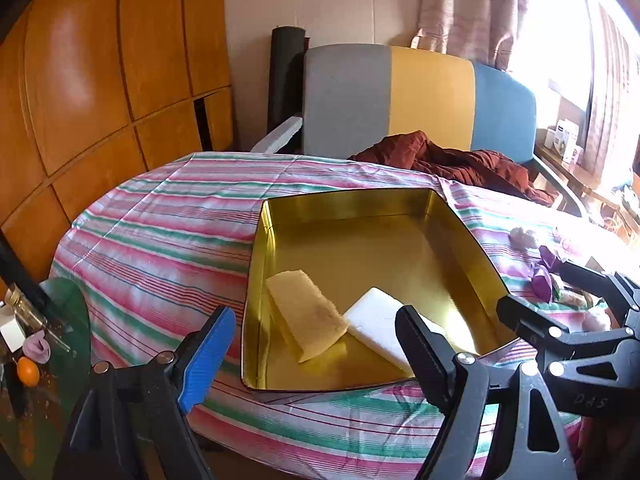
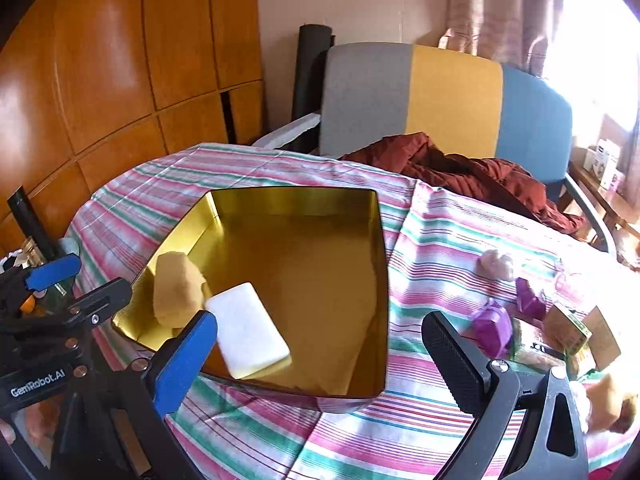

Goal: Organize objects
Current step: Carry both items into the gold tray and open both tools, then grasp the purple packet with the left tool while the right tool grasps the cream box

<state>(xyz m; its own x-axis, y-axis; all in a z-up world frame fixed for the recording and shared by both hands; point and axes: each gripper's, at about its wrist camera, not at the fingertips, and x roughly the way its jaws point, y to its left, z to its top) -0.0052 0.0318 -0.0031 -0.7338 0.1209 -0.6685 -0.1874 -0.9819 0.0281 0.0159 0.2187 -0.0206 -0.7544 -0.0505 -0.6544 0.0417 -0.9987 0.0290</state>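
On the far left we see a wooden cabinet (image 2: 100, 80) behind the table, whose striped cloth (image 2: 440, 248) covers the whole top. Our left gripper (image 1: 316, 340) hovers over the near edge of the gold tin (image 1: 360, 200), its jaws spread wide apart with nothing between them. Inside the tin, in the near left corner, lies a yellow sponge (image 1: 306, 312), and touching its right side sits a white block (image 1: 378, 328). Our right gripper (image 2: 320, 344) hangs just past the tin's near rim, likewise gaping and empty. Behind the table stands a chair (image 2: 452, 96) in grey, yellow and blue, with a dark red garment (image 2: 460, 168) heaped on it. To the right of the tin, loose on the cloth, lie a pale crumpled lump (image 2: 496, 264), purple wrapped pieces (image 2: 494, 328) and a small cardboard box (image 2: 572, 328), all close together and well apart from the tin.
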